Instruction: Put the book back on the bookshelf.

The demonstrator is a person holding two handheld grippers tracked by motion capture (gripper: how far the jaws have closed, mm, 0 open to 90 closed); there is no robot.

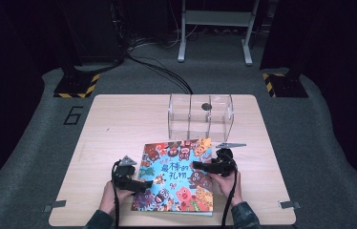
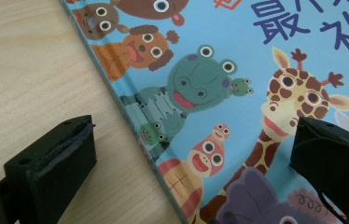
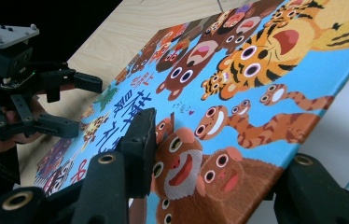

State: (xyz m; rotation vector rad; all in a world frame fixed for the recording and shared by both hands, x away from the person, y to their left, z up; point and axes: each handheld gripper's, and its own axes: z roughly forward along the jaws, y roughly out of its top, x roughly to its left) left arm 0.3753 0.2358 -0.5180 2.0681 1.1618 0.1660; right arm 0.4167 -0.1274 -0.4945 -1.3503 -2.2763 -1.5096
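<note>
Seen from above, a wooden table [image 1: 114,119] holds a brightly coloured picture book [image 1: 176,176], its cover crowded with cartoon animals and large blue lettering. It sits near the person's edge of the table, slightly right of centre. Just beyond the book stands a clear plastic box [image 1: 200,117] with a divider inside.

A person's two hands come in from the bottom, each holding black tongs. The right gripper [image 1: 205,166] has closed on the book's right edge: in the right gripper view one jaw presses on the cover and the other sits beneath, and that side of the book [image 3: 238,93] tilts up off the table. The left gripper [image 1: 141,183] rests at the book's left edge, the spine side. In the left gripper view its jaws stand wide apart, one over bare wood and the other over the cover [image 2: 219,93], gripping nothing.

The step in hand looks like lifting the book, or perhaps opening its cover, from the right edge. The next move probably calls for the left jaws to close on or steady the spine side, so the book does not slide or swing as the right side rises further.
</note>
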